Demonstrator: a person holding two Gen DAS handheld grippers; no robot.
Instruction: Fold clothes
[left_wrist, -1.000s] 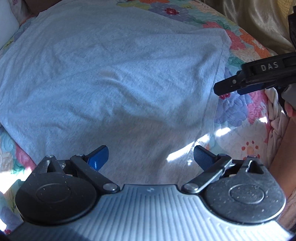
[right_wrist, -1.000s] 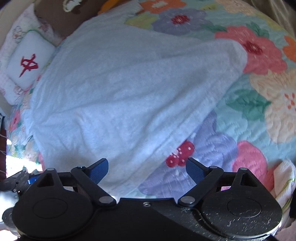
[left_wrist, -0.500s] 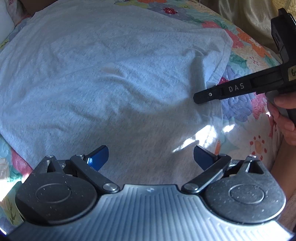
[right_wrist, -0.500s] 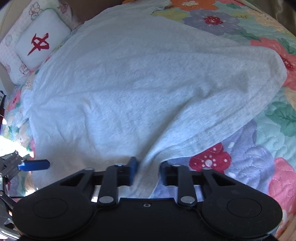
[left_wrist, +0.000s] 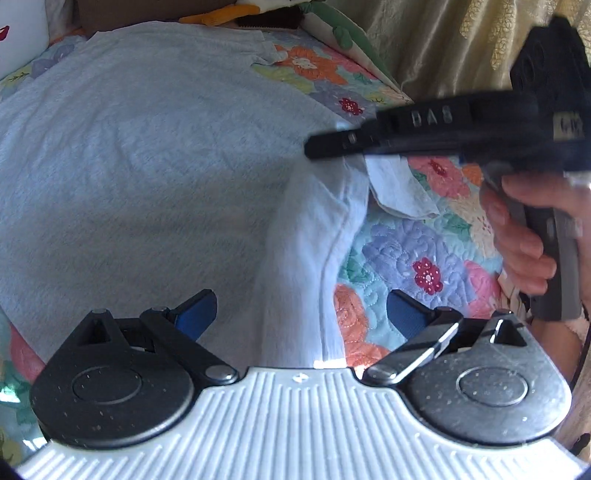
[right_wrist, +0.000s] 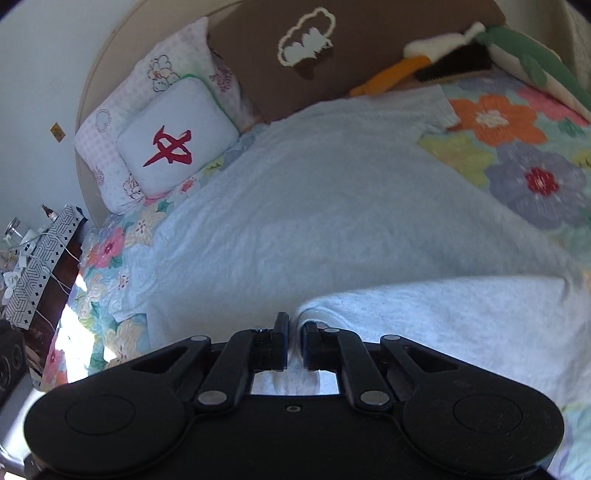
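We see the floral quilt spread under a pale grey T-shirt, which lies flat over the bed's middle. A second ago our right gripper gaped beside the shirt's side edge; its jaws are now closing, pinching that edge and lifting it inward, so the first fold has begun. Our left gripper hovers released over the near hem, grasping nothing.
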